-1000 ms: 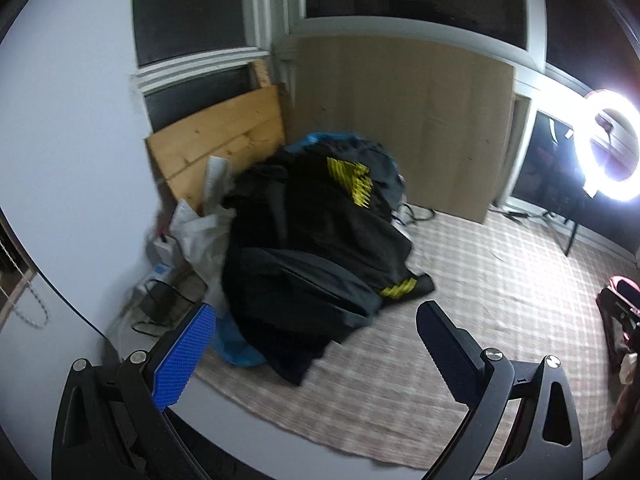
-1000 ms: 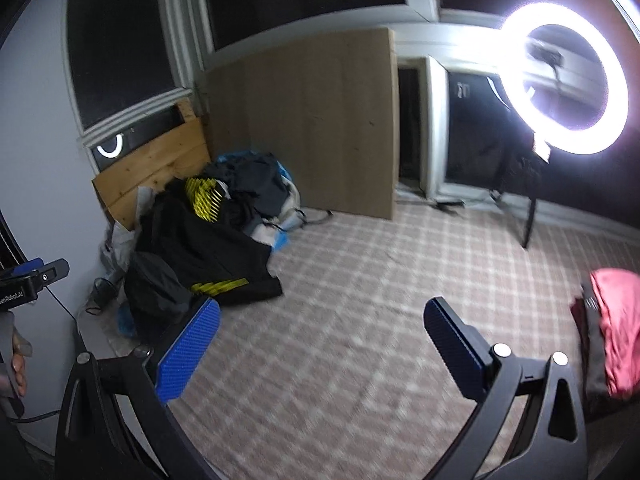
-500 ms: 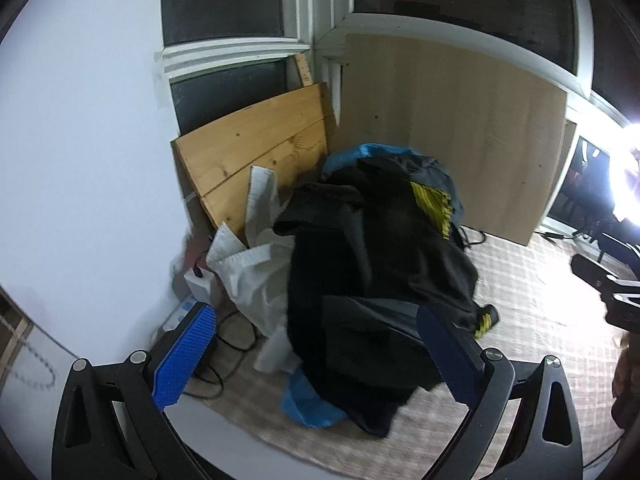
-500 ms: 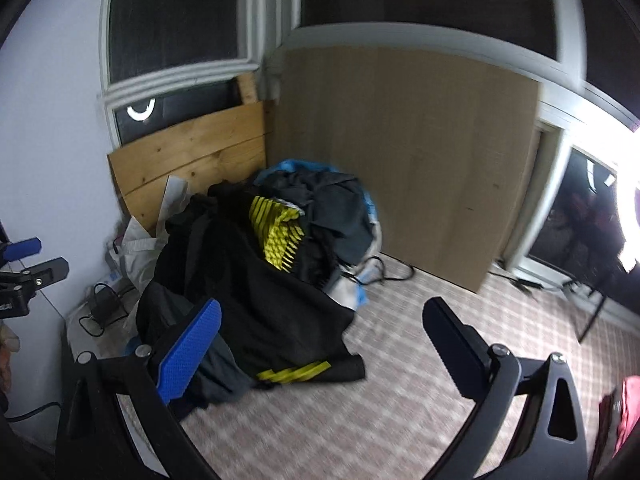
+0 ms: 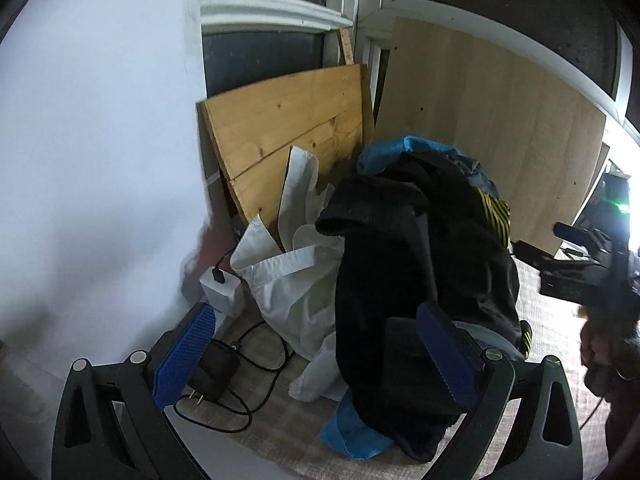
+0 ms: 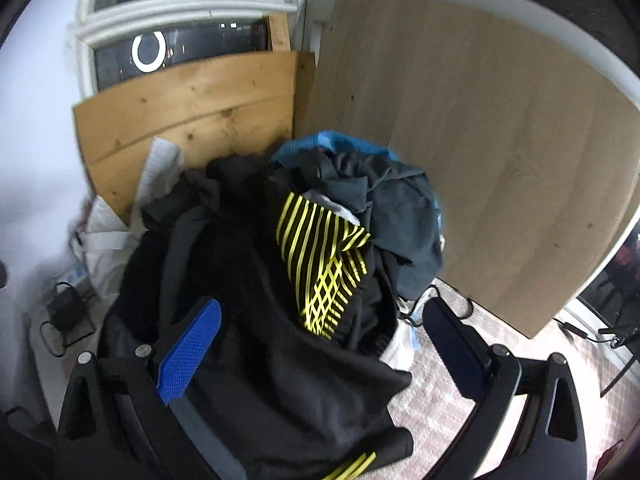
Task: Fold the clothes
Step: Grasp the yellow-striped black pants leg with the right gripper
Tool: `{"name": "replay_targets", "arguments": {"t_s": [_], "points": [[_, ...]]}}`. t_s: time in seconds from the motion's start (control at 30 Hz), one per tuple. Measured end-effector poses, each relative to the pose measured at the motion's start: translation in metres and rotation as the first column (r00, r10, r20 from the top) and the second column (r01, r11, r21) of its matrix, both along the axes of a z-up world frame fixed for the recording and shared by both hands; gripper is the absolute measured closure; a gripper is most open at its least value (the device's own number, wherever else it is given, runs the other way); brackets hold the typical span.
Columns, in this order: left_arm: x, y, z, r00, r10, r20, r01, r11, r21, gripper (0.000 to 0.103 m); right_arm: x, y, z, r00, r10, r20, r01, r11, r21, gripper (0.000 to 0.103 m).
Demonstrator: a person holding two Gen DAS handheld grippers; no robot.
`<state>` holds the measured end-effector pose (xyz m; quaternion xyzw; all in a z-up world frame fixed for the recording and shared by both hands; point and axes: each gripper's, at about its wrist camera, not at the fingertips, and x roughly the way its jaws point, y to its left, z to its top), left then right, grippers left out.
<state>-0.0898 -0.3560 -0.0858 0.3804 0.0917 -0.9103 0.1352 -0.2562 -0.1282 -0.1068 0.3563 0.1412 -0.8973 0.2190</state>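
A heap of clothes (image 5: pixel 420 272) lies in the room's corner on the checked rug. On top is a black garment (image 6: pixel 256 300) with a yellow-striped panel (image 6: pixel 324 252); a dark grey piece (image 6: pixel 404 216) and a blue one (image 6: pixel 320 142) lie behind. A white garment (image 5: pixel 300 264) hangs at the heap's left side. My left gripper (image 5: pixel 316 352) is open just above the heap's near left side. My right gripper (image 6: pixel 324 344) is open over the black garment. Neither holds anything. The right gripper (image 5: pixel 576 264) and a hand show at the right edge of the left wrist view.
Two wooden boards (image 6: pixel 188 108) (image 6: pixel 480 128) lean against the windows behind the heap. A white power bank (image 5: pixel 222 290), a black charger (image 5: pixel 212 368) and cables (image 5: pixel 256 360) lie on the floor at the left, by the white wall (image 5: pixel 92 160). Checked rug (image 6: pixel 436 396) extends to the right.
Both grippers have moved closer to the heap and swung left toward the corner; the clothes now fill more of each view. The ring light has left both views.
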Motion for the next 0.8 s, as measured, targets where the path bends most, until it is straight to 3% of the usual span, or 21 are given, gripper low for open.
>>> {"name": "replay_targets", "arguments": {"t_s": [0.17,0.4,0.57,0.63,0.73,0.8], "points": [[-0.012,-0.010,-0.011,1.000,0.000,0.019,0.000,1.000,0.027,0.002,-0.036,-0.008,-0.019,0.998,-0.025,0.065,0.026,1.000,-0.014,0.001],[-0.026,-0.012,-0.021,0.999,0.002,0.043,-0.005,0.999,0.051,0.002,-0.061,-0.017,-0.023,0.994,-0.001,0.109,0.009,0.998,-0.069,0.001],[-0.030,-0.012,-0.022,0.999,0.003,0.049,-0.005,0.999,0.034,0.002,-0.037,-0.021,0.005,1.000,0.006,-0.026,-0.008,0.997,-0.076,0.001],[-0.032,-0.014,-0.023,0.999,0.003,0.050,-0.006,0.999,0.044,0.002,-0.028,-0.036,0.009,0.995,0.037,-0.092,-0.037,0.999,0.009,0.001],[-0.031,-0.014,-0.023,0.999,0.000,0.046,-0.002,0.999,0.049,0.002,-0.038,-0.047,-0.001,0.989,-0.004,-0.149,0.026,0.988,0.150,0.001],[-0.029,-0.013,-0.023,0.999,-0.003,0.042,0.001,0.999,0.042,0.002,-0.060,-0.036,-0.010,0.998,-0.049,-0.028,0.051,0.996,0.076,0.001]]}}
